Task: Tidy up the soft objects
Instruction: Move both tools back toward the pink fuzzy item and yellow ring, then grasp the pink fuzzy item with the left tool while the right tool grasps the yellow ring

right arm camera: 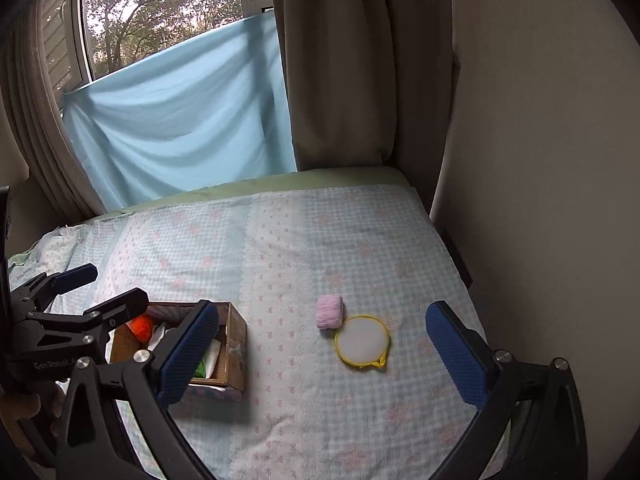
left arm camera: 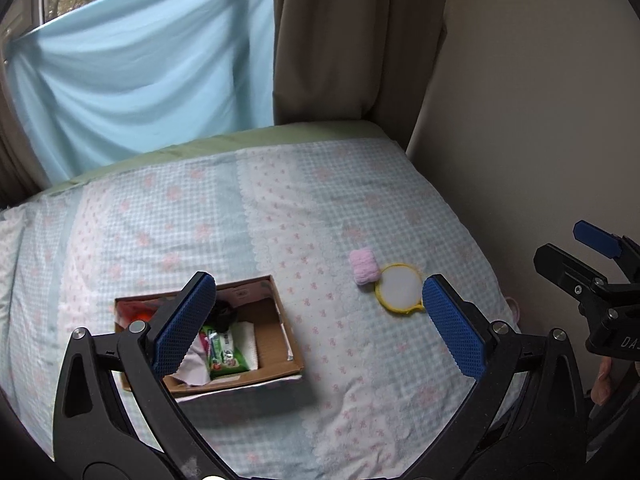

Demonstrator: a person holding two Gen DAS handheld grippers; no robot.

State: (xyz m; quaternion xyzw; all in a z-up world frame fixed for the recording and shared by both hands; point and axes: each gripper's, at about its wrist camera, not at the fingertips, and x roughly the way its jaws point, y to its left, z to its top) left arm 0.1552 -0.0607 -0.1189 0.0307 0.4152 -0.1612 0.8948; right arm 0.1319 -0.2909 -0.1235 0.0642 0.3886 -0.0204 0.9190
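Note:
A pink fluffy roll (left arm camera: 364,267) (right arm camera: 329,311) lies on the bed, touching a round white pad with a yellow rim (left arm camera: 400,288) (right arm camera: 362,340). A cardboard box (left arm camera: 276,332) (right arm camera: 236,332) to their left holds a green packet (left arm camera: 224,352), white tissue, a black item and an orange ball (right arm camera: 142,326). My left gripper (left arm camera: 316,324) is open and empty above the bed, between the box and the pad. My right gripper (right arm camera: 320,360) is open and empty, hovering in front of the pink roll and the pad. Each gripper shows in the other's view.
The bed has a checked light-blue and pink quilt (left arm camera: 280,208). A wall (left arm camera: 540,120) runs along its right side. Brown curtains (left arm camera: 340,40) and a light-blue sheet (left arm camera: 140,80) hang at the far end under a window (right arm camera: 160,8).

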